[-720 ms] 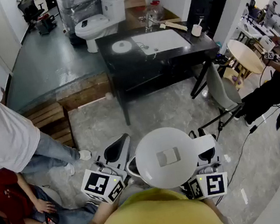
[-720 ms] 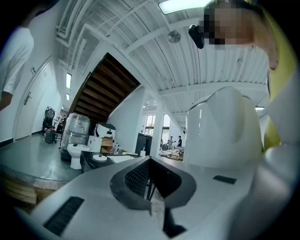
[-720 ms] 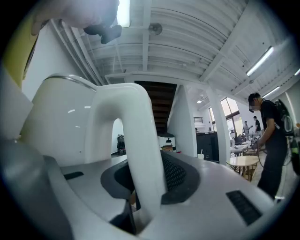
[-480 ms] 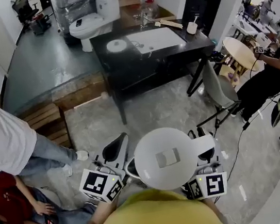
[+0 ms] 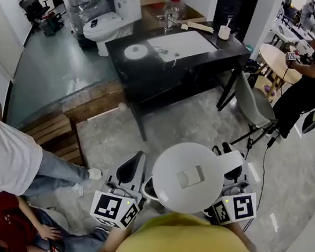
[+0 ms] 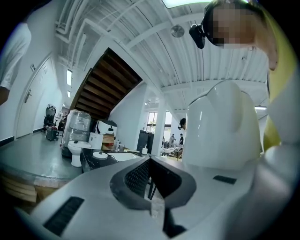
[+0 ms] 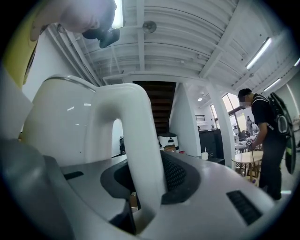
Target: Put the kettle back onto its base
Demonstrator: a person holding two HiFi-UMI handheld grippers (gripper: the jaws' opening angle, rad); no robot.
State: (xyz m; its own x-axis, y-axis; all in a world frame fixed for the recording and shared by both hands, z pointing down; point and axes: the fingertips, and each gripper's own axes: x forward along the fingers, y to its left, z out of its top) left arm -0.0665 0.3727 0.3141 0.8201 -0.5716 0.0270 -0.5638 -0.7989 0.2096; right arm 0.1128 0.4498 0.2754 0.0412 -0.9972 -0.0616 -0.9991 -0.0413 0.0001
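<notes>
A white kettle [image 5: 187, 176] hangs close to my body, seen from above with its lid up. My right gripper [image 5: 229, 163] is shut on the kettle's handle [image 7: 138, 154], which fills the gap between its black pads. The kettle's body [image 7: 61, 126] bulks to the left in the right gripper view. To the kettle's left, my left gripper [image 5: 131, 167] is shut on nothing, its pads meeting at the tip [image 6: 150, 164]. The kettle [image 6: 222, 126] stands just to its right. The round white base [image 5: 135, 52] lies far ahead on the black table [image 5: 195, 64].
A white mat [image 5: 184, 46], bottles and a cup share the table. A grey chair [image 5: 251, 102] stands at its right end and a wooden pallet [image 5: 53, 135] to its left. A white toilet [image 5: 104, 25] stands behind. People stand and sit at my left [image 5: 3, 151] and right [image 5: 310, 88].
Only the head view sways a little. The kettle and both grippers keep their places.
</notes>
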